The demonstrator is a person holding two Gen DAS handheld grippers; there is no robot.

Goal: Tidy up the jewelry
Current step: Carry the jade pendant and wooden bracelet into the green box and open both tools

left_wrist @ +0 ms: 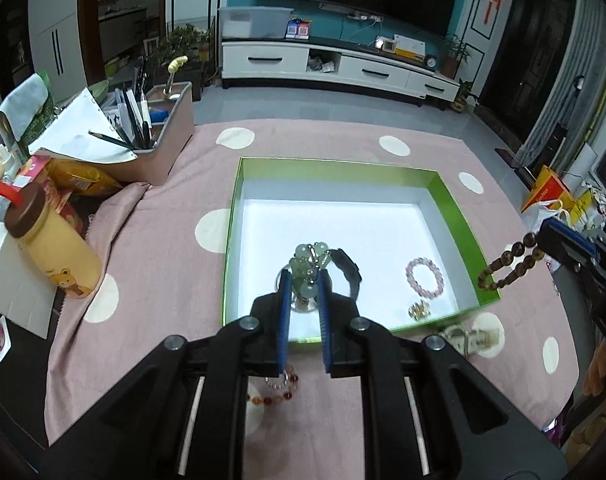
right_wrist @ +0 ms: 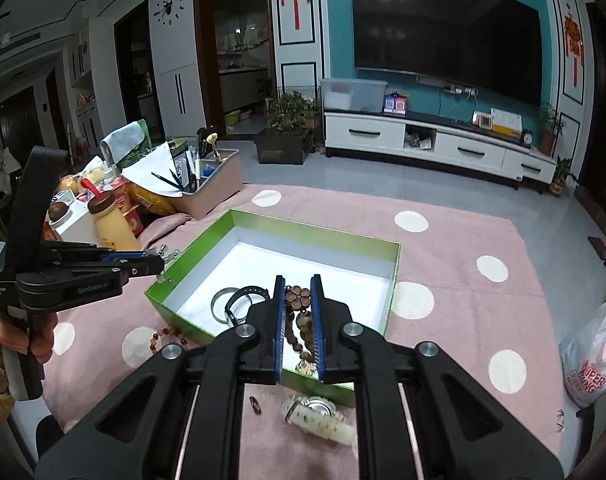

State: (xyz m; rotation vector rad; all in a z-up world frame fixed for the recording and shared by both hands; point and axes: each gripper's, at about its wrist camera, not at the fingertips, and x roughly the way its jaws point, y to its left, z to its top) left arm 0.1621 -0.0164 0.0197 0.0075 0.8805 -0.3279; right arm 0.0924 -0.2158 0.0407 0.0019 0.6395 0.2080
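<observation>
- The surface (left_wrist: 163,220), under a pink cloth with cream dots, carries a shallow green box (left_wrist: 455,208) with a white floor; both views show it.
- A pen holder (left_wrist: 171,128) and a yellow bottle (left_wrist: 55,248) with a brown cap stand to the left of the box, well apart from the jewelry.
- The left tongs (left_wrist: 304,280) are clamped on a green bead bracelet (left_wrist: 309,258), held over the near part of the box; the right wrist view shows these tongs (right_wrist: 159,258) from the side, with only a small dangling bit of the bracelet visible.
- The right tongs (right_wrist: 299,304) are clamped on a brown bead string (right_wrist: 299,316) with a flower-shaped bead at the top; the left wrist view shows the string (left_wrist: 511,260) hanging over the box's right wall.
- A black watch strap (left_wrist: 349,270) lies in the box, partly behind the left tongs.
- A pink bead bracelet (left_wrist: 424,278) and a small gold piece (left_wrist: 419,309) lie in the box's near right corner; only the left wrist view shows them.
- A metal bangle (right_wrist: 221,304) beside the strap shows clearly only in the right wrist view.
- A pale watch (right_wrist: 319,416) lies on the cloth just outside the box, blurred.
- A red bead bracelet (left_wrist: 277,390) lies on the cloth, partly hidden under the left tongs.
</observation>
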